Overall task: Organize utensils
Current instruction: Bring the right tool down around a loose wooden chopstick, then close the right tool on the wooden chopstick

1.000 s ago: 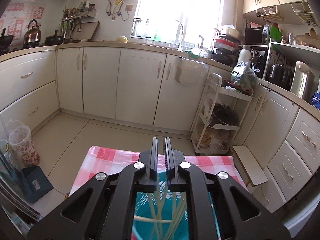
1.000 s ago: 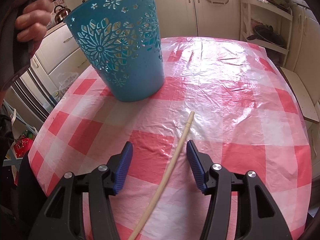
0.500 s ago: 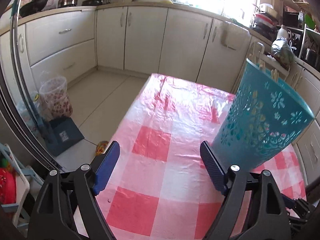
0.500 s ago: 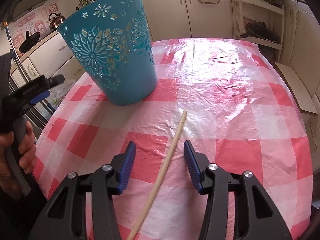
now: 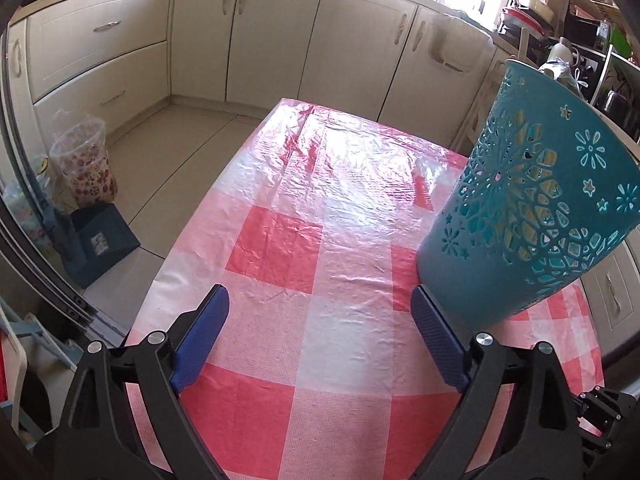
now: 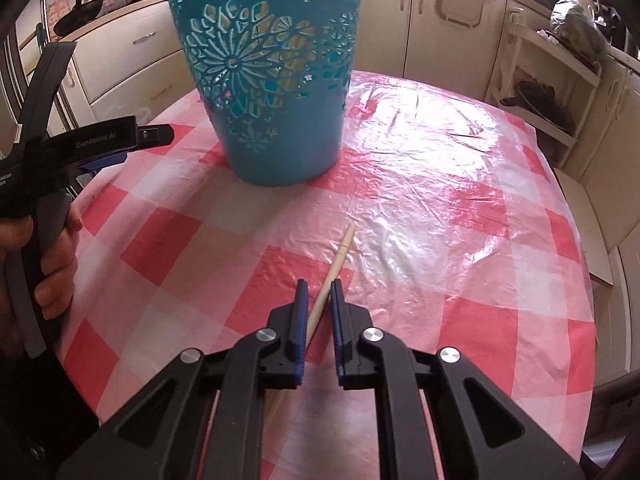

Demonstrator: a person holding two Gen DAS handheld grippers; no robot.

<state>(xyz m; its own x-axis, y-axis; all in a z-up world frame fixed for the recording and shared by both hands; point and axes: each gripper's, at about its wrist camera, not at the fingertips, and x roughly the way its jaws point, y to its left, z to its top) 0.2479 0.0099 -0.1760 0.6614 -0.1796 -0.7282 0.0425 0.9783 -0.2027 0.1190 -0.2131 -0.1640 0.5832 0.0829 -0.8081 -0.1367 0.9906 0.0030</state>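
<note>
Now the right hand-held gripper (image 6: pixel 318 304) has just been closing, and its blue pads pinch a wooden chopstick (image 6: pixel 340 254) lying on the checked surface (image 6: pixel 460 240), in front of the teal cutout bin (image 6: pixel 272 80). Left of that bin, the left hand-held gripper (image 5: pixel 320 336) has just been opening and stands wide, holding nothing.

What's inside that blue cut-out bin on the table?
Through the holes in the blue bin pale, cream-coloured shapes show, probably thin wooden sticks like the chopstick lying on the tablecloth. The bin's wall hides how many there are, and its bottom cannot be seen.
</note>
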